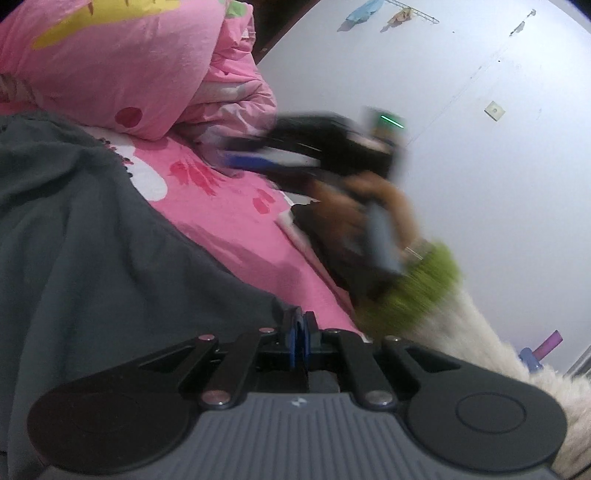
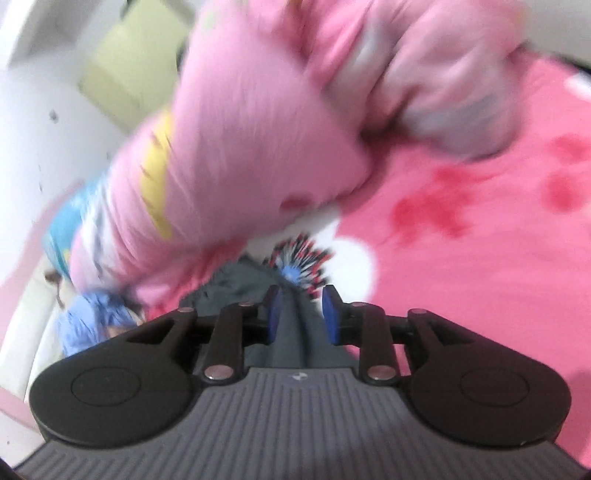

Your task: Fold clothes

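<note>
Much of the right wrist view is smeared by motion blur, so the print on the bunched pink quilt (image 2: 258, 122) cannot be read beyond yellow and blue patches, and a light blue object (image 2: 88, 325) to the left of the dark grey cloth garment (image 2: 291, 332) cannot be identified. In the left wrist view the right gripper (image 1: 258, 157) and the hand (image 1: 354, 206) holding it are blurred, and a green cuff (image 1: 417, 280) below that hand is only a streak. The dark grey cloth garment (image 1: 92, 240) is cut off by the left and lower edges of that view. The left gripper (image 1: 298, 328) has its blue pads pressed together on an edge of the garment, at the garment's right border. The right gripper (image 2: 301, 314) shows its blue pads parted, with a ridge of the garment lying between them; contact with either pad cannot be confirmed. Only the left wrist view shows the white wall (image 1: 480, 166), with a rack of hung items (image 1: 402, 14) high on it and a small square plate (image 1: 494, 109), and a cream fluffy sleeve (image 1: 498, 343) right of the garment. Only the right wrist view shows a pale yellow panel (image 2: 125, 59). The garment lies on a pink bed sheet (image 1: 229, 218) with red and white prints, the quilt heaped beyond it.
</note>
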The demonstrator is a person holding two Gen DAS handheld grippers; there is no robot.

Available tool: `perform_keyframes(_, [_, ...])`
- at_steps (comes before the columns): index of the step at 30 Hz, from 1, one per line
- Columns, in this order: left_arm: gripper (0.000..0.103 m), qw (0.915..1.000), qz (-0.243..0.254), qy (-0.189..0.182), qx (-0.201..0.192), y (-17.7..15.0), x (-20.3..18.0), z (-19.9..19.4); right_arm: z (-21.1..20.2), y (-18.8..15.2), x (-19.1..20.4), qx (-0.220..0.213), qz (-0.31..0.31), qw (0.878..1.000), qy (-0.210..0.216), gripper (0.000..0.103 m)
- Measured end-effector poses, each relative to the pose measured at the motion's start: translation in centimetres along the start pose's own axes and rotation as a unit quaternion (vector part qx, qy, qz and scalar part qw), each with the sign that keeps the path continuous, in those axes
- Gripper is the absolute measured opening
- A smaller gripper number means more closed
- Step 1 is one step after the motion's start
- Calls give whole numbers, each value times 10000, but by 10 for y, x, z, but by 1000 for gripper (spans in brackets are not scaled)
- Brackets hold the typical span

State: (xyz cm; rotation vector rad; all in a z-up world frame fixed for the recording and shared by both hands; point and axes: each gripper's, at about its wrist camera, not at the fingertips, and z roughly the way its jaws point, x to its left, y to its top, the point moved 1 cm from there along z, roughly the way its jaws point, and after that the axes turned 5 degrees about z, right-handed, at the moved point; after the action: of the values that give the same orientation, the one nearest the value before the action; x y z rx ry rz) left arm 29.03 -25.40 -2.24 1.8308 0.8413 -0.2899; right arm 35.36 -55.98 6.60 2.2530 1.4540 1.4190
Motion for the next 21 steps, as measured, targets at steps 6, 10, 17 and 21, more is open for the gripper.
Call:
perform_keyframes(6, [4, 9995, -53, -127, 274, 22, -34, 30, -169, -70, -41, -1193, 289, 9923, -158, 37])
perform_keyframes(10, [5, 9980, -167, -176, 575, 20, -58, 51, -207, -155, -75, -1171, 809, 9890, -395, 38])
perform_keyframes(17, [5, 9930, -216, 153, 1155, 25, -69, 121, -204, -242, -108, -1245, 1542, 9786, -560, 38])
perform_keyframes(21, [5, 9914, -204, 235, 1270, 19, -75, 142, -209, -253, -119, -1448, 1690, 9742, -390, 37])
